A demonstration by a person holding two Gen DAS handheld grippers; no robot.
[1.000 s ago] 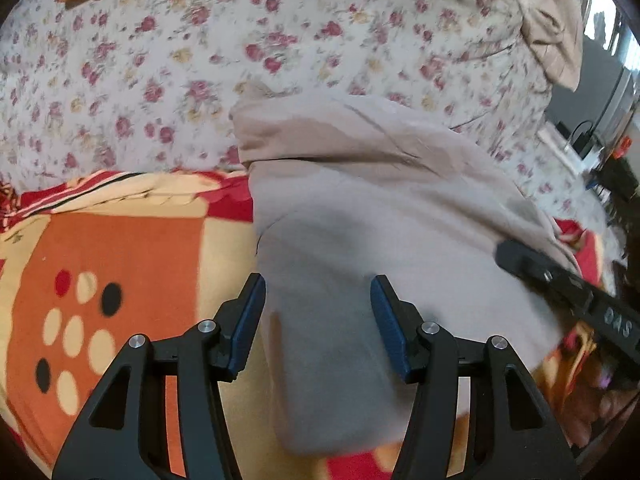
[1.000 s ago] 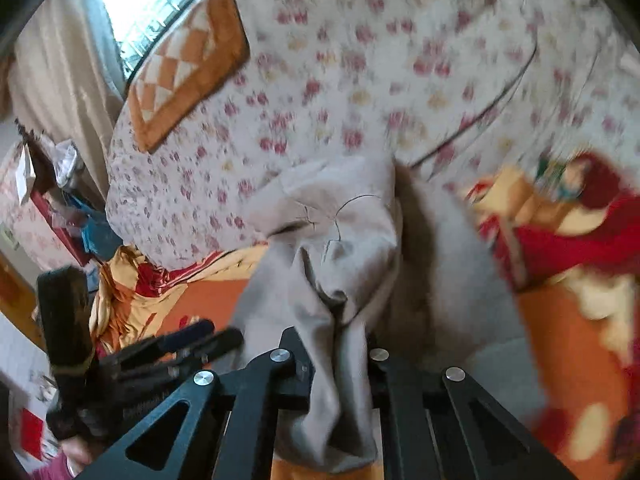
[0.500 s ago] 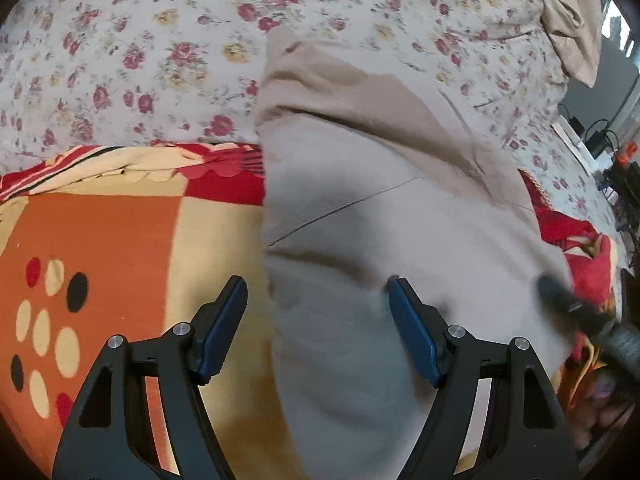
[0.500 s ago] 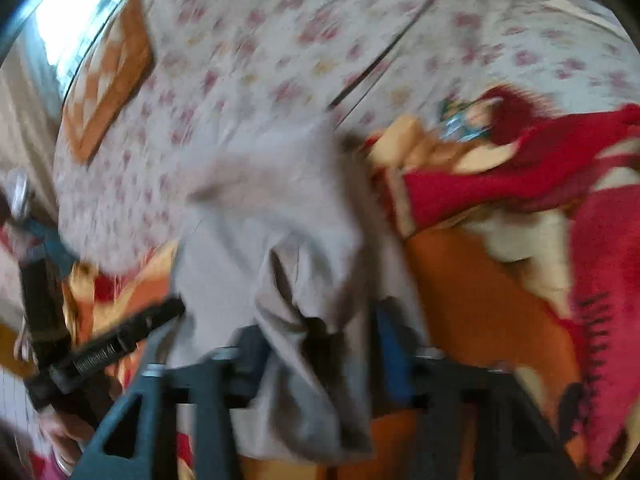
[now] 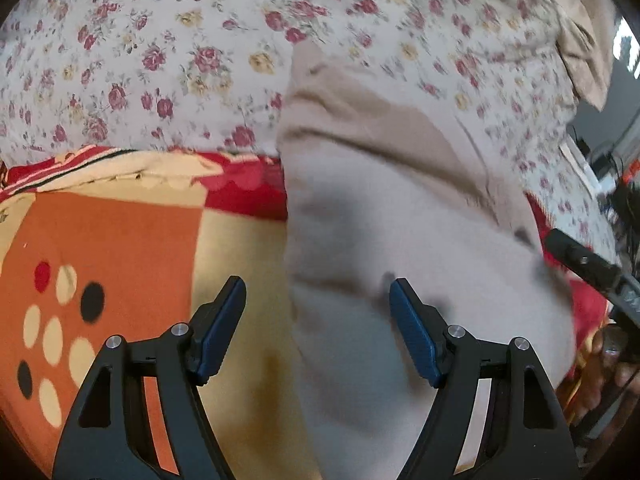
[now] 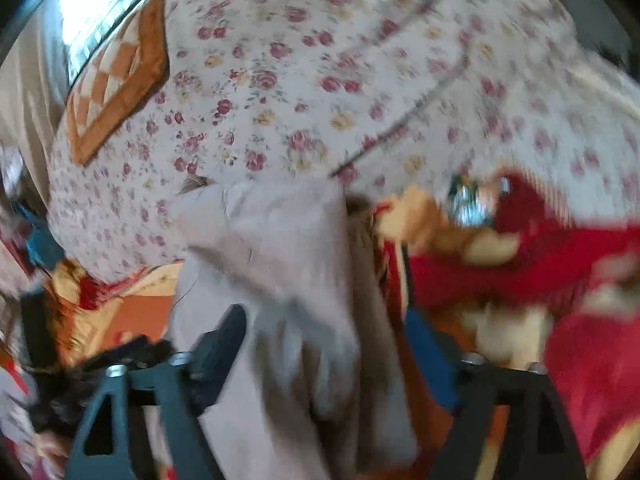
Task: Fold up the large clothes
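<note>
On one blanket (image 5: 120,240), one beige garment (image 5: 400,220), two spread grippers (image 5: 318,312).

The left gripper (image 5: 318,312) gapes wide over the beige garment (image 5: 400,220), whose left edge lies on the orange-red blanket (image 5: 120,248); at three o'clock, seemingly the right gripper (image 5: 588,268).

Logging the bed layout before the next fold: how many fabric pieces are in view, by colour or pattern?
Beige garment: 1
Floral sheet: 1
Orange-red patterned blanket: 1
Orange checked cushion: 1
Plain tan cloth at the far corner: 1
Total: 5
</note>
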